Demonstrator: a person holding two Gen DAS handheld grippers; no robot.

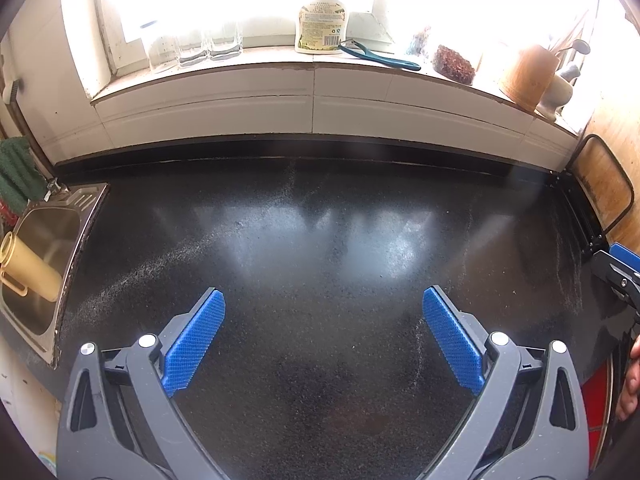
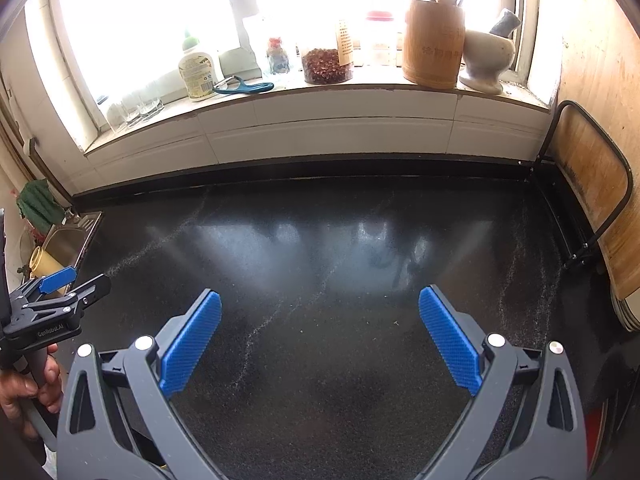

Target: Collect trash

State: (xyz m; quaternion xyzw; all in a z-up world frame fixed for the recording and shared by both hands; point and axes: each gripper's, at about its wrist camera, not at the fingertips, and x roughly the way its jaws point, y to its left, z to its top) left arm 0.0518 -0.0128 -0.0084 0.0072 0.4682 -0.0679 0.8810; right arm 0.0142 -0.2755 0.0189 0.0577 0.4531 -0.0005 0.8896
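1. Progress. No trash is held and no piece of trash can be picked out on the dark speckled bench (image 1: 320,240) in either wrist view. Judged from this, the collecting is either finished or not begun; the frames alone do not settle which. No bin is clearly shown, though a red object (image 1: 596,412) lies off the bench edge at 4 o'clock in the left view.

2. Left gripper (image 1: 323,304). Jaws spread wide, blue pads (image 1: 192,344) empty, poised over the near half of the bench. It also appears at 9 o'clock in the right view, gripped by a hand (image 2: 24,384).

3. Right gripper (image 2: 320,304). Likewise released and empty, its pads well apart above bare bench.

4. Task's thing. Only pale dusty streaks (image 2: 256,328) and a few tiny specks (image 2: 396,323) mark the bench surface, toward 6 o'clock in the right view; whether these count as trash cannot be told.

5. Surroundings. A steel sink (image 1: 44,240) at 9 o'clock holds a cream cup (image 1: 28,268). The windowsill (image 1: 280,60) at 12 o'clock carries drinking glasses (image 1: 192,48), a detergent bottle (image 1: 322,24), a teal peeler (image 1: 380,58), a jar of dried chillies (image 2: 326,64), a bamboo utensil holder (image 2: 434,44) and a mortar with pestle (image 2: 486,56). A wooden board (image 2: 592,200) leans at 3 o'clock.
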